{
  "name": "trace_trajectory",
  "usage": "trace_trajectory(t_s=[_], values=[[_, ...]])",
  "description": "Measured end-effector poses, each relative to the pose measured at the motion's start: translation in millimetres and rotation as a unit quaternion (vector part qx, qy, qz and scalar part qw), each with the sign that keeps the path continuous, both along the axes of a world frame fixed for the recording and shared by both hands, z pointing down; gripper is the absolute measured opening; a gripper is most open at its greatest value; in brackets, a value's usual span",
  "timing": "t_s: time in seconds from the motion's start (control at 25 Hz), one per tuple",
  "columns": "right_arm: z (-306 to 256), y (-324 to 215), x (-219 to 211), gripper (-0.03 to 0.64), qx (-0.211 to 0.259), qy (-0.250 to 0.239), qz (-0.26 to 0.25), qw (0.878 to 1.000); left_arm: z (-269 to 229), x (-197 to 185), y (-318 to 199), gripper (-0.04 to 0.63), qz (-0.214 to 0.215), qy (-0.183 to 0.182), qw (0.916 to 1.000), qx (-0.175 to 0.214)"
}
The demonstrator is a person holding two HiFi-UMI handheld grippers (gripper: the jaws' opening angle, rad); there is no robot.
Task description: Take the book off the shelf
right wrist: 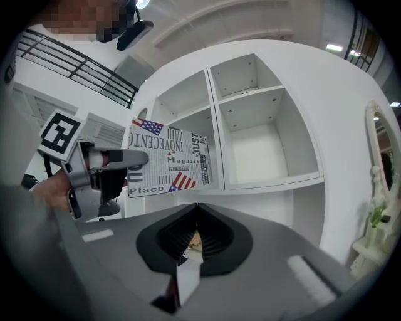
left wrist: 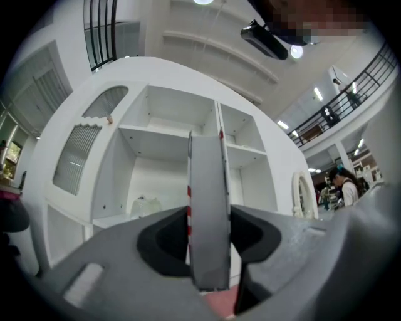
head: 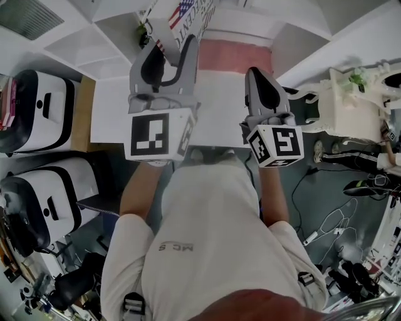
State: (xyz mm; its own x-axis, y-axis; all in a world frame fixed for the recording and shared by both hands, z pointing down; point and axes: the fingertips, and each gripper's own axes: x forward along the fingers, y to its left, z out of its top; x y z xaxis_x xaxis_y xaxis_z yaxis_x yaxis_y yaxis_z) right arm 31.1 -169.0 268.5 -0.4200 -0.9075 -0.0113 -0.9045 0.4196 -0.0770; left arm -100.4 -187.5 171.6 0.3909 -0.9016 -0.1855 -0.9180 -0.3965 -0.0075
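The book (right wrist: 169, 164) has a white cover printed with black lettering and an American flag. My left gripper (left wrist: 210, 251) is shut on it, and in the left gripper view the book (left wrist: 208, 213) stands edge-on between the jaws. It is held in the air in front of the white cubby shelf (right wrist: 263, 138), clear of the compartments. In the head view the left gripper (head: 170, 47) reaches up with the book (head: 188, 15) at the top edge. My right gripper (head: 262, 74) hovers beside it to the right, shut with nothing in it.
The shelf's (left wrist: 156, 131) compartments look bare except for a small pale object (left wrist: 145, 205) low on the left. White-and-black cases (head: 44, 113) stand at the left. An ornate white piece of furniture (head: 351, 100) and floor cables (head: 332, 226) are at the right.
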Motion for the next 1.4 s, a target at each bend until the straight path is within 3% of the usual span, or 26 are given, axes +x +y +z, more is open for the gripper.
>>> trace_trajectory(t_s=[0.4, 0.8, 1.4], values=[[16, 12, -1, -0.002, -0.017, -0.013, 0.005, 1.000, 34, -7, 59, 0.163, 0.009, -0.006, 0.9997, -0.022], [43, 22, -1, -0.003, -0.042, 0.002, 0.005, 0.999, 110, -14, 67, 0.163, 0.000, -0.025, 0.9952, -0.094], [122, 51, -12, -0.003, -0.086, 0.056, -0.023, 0.994, 251, -27, 65, 0.164, -0.010, -0.063, 0.9732, -0.221]])
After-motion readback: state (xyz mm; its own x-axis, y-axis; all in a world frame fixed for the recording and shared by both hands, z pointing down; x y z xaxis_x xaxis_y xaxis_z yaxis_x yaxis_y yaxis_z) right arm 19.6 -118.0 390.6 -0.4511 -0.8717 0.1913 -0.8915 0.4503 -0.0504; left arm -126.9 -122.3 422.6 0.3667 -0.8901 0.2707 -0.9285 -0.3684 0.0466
